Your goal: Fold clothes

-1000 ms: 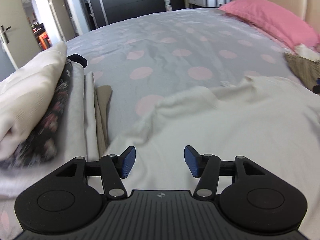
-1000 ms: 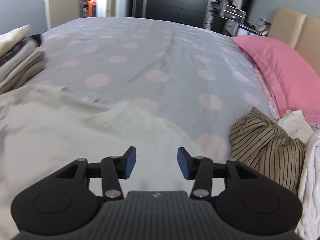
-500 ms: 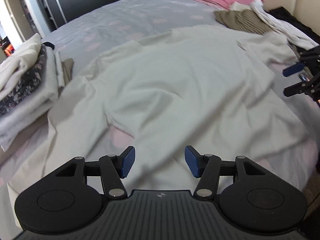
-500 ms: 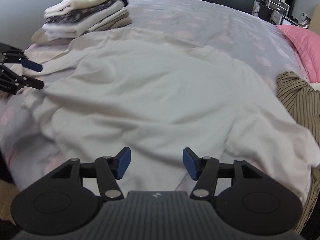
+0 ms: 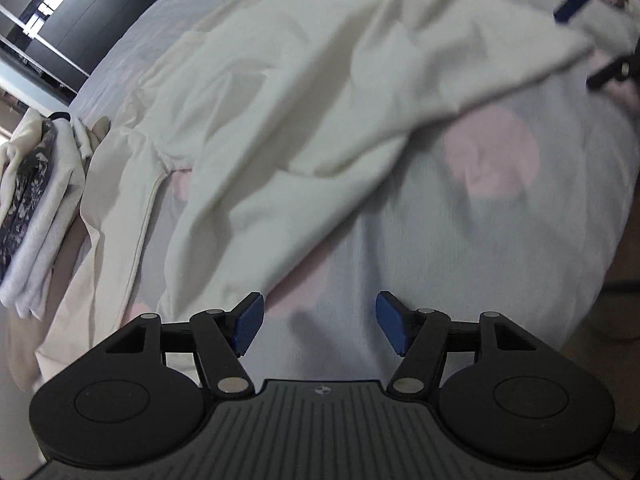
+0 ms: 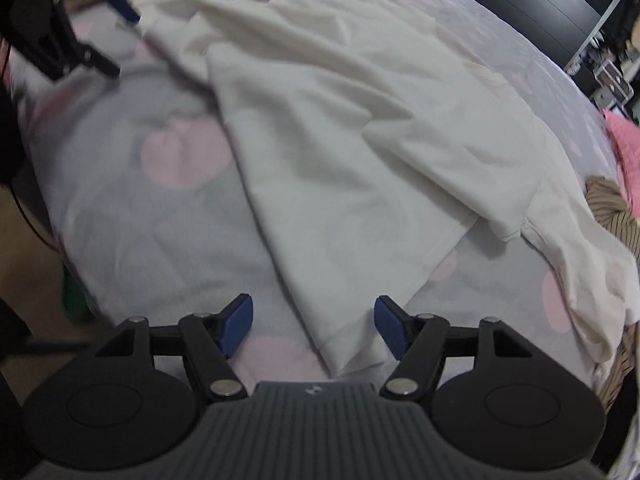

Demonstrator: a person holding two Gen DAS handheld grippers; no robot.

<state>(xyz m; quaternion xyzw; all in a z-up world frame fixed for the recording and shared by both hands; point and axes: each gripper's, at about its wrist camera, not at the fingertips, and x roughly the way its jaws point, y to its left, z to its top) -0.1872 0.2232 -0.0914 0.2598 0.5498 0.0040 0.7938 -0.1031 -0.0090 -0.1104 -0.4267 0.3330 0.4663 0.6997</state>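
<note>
A large cream garment (image 5: 304, 92) lies spread and creased over the grey bedspread with pink dots (image 5: 492, 208). My left gripper (image 5: 318, 326) hovers over the bed's near edge, jaws opening, nothing between them; the garment's hem lies just beyond its left finger. My right gripper (image 6: 312, 326) also has its jaws opening, and a folded corner of the cream garment (image 6: 340, 184) lies between its fingers, apart from the pads. The right gripper (image 5: 596, 36) shows at the top right of the left wrist view, the left gripper (image 6: 92, 36) at the top left of the right wrist view.
A stack of folded clothes (image 5: 32, 192) sits on the left of the bed. A striped brown garment (image 6: 616, 208) and a pink pillow (image 6: 626, 140) lie at the right. A dark wardrobe (image 6: 532, 4) stands beyond the bed. The floor (image 6: 28, 248) shows past the bed's edge.
Both grippers have swung back toward the bed's near edge and tilted down over the garment's lower hem. Both jaws stand wider than before.
</note>
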